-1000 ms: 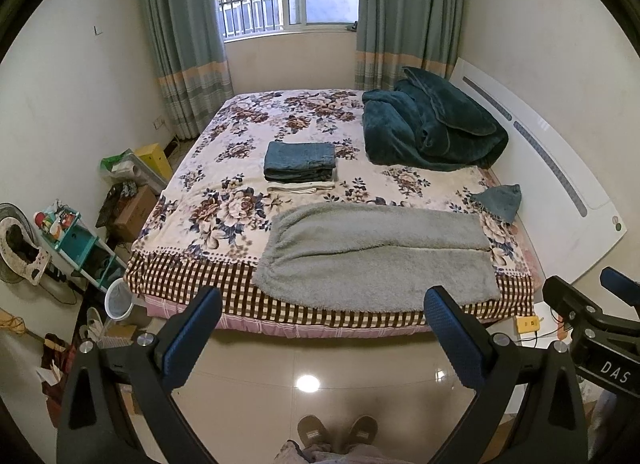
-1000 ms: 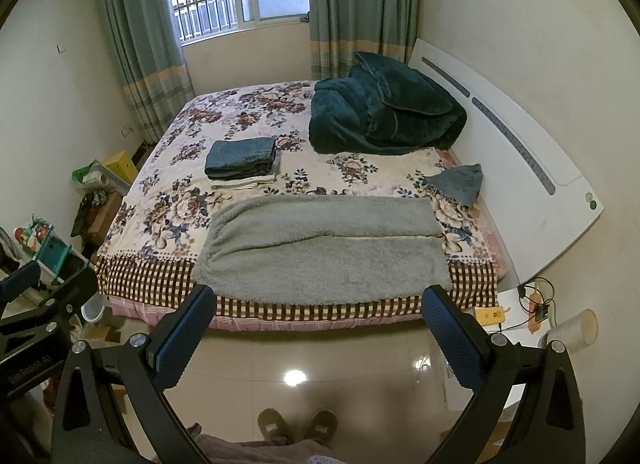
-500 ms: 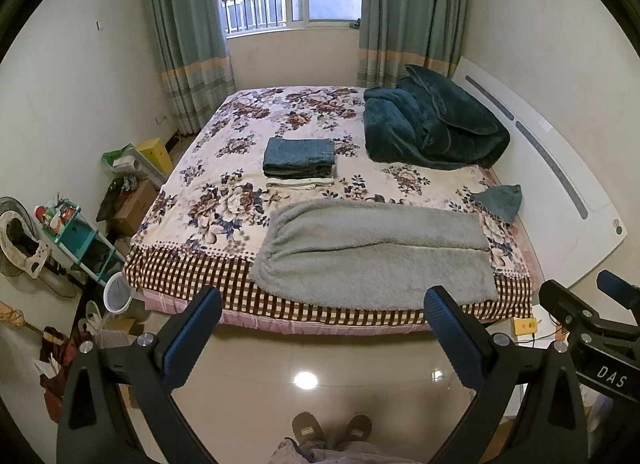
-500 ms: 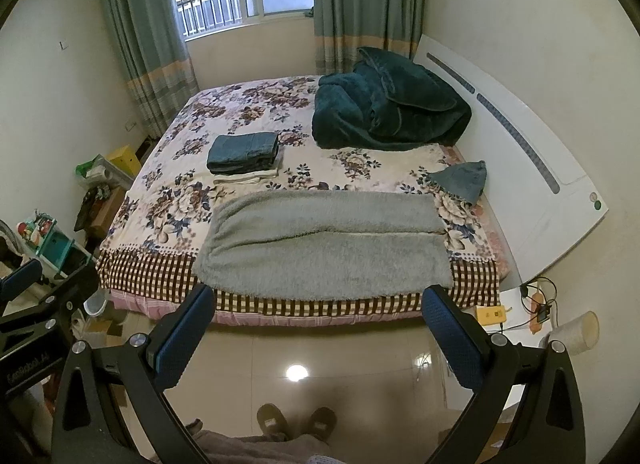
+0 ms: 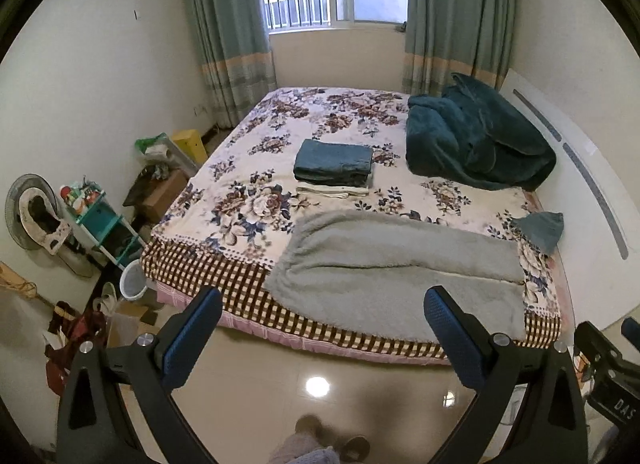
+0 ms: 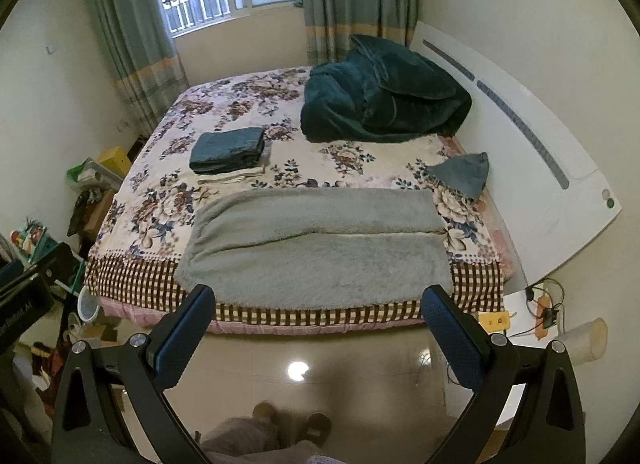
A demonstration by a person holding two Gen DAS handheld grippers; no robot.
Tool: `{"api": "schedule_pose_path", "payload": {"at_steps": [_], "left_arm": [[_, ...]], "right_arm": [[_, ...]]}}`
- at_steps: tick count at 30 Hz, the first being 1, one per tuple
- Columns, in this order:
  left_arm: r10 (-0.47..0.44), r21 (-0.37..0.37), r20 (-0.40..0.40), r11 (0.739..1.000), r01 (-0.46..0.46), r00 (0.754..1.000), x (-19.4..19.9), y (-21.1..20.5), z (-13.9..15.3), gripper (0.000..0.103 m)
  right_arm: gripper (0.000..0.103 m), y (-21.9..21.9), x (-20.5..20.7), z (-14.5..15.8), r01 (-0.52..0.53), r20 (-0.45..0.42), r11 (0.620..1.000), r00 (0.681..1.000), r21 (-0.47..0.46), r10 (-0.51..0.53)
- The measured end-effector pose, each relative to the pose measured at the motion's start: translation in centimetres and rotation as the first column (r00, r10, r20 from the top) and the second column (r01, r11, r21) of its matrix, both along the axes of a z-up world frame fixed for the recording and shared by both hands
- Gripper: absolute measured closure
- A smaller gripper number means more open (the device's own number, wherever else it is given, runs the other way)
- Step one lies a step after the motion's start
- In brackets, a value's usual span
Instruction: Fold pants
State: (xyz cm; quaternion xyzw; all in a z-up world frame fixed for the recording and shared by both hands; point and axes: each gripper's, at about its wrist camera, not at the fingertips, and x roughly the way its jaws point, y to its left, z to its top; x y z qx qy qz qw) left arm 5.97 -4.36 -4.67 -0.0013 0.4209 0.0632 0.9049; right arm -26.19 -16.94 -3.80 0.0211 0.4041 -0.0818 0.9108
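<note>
Both my grippers have drifted closer to the bed (image 5: 188,264), left gripper (image 5: 322,318) and right gripper (image 6: 318,314) spread wide, holding nothing. Grey fleece pants (image 6: 320,248) lie flat across the near edge; soft, light, floppy, so I'd pinch waistband and cuff corners.

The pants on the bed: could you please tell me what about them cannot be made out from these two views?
- Pants: waistband and cuff details too small and fuzzy in both views.
- Near edge: in the right wrist view, the right gripper fingers cover both lower corners.
- Underside: hidden against the bed.
- Folded stack behind: the number of garments is too small to count.
- Left gripper: open, not near the pants.
</note>
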Motion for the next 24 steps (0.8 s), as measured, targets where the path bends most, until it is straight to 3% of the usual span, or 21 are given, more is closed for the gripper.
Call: {"api": "schedule_pose_path", "payload": {"at_steps": [6, 13, 20, 24], "left_arm": [[-0.008, 0.046, -0.048, 0.999, 0.010, 0.999, 6.2, -1.7, -2.9, 0.000], [-0.038, 0.052, -0.105, 0.998, 0.043, 0.994, 16.4, -3.5, -6.5, 0.000], [-0.072, 0.024, -0.211, 0.997, 0.078, 0.975, 28.8, -5.3, -11.3, 0.000], [-0.029, 0.011, -0.300, 0.999, 0.033, 0.953, 36.4, -5.7, -16.7, 0.000]], "right_arm": [[0.000, -3.0, 8.2, -2.5, 0.058, -0.042, 0.998, 0.997, 0.024, -0.057], [0.000, -7.2, 21.6, -5.4, 0.185, -0.071, 0.982, 0.981, 0.044, -0.182], [0.000, -13.5, 37.4, -9.2, 0.354, -0.182, 0.933, 0.924, 0.068, -0.337], [0.000, -18.1, 46.0, -13.1, 0.438, -0.232, 0.897, 0.880, 0.055, -0.415]]}}
